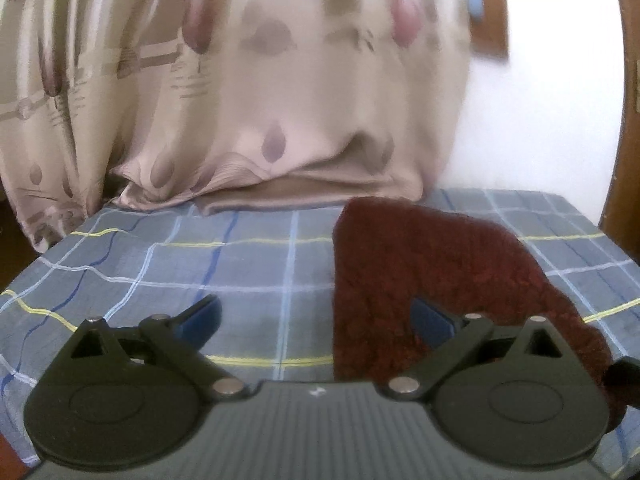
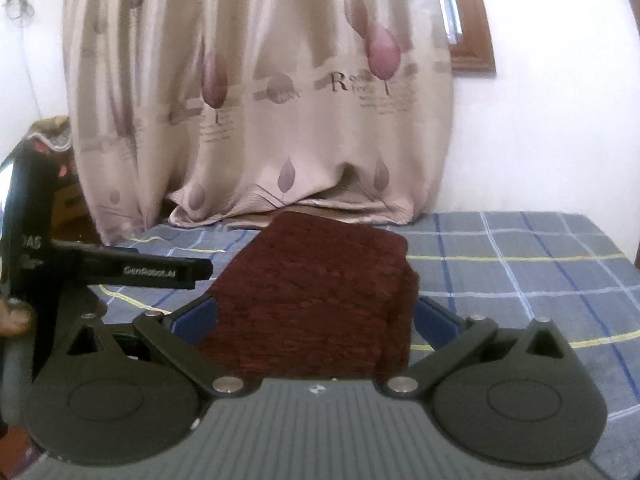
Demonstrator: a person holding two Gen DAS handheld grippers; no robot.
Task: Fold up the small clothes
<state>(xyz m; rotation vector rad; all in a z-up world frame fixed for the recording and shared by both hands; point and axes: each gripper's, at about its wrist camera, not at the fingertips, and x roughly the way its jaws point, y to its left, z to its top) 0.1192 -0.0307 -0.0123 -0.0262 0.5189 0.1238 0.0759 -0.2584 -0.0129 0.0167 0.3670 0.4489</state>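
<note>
Lying folded on the blue checked bedsheet [image 2: 520,280]: a dark red fuzzy garment [image 2: 316,296], a compact block with a straight far edge, near the foot of the beige printed curtain [image 2: 260,100]. Looking doubled over on itself, its right side showing stacked layers, so probably resting as a finished or nearly finished fold.

Hovering just in front of it: the right gripper [image 2: 316,320], jaws spread wide, blue pads flanking the garment's near corners in the picture, pinching nothing; apparently standing above and short of the cloth rather than around it, though contact at the near edge being hard to rule out. Showing at the left of that view: the body of the other tool.

Hanging beside the garment: the left gripper [image 1: 316,320], likewise spread wide and empty, mostly over bare sheet, its right pad overlapping the red cloth in the picture only. Suggesting both tools letting the fold lie undisturbed.

Remaining, as a judgement: perhaps one more fold, or none.
</note>
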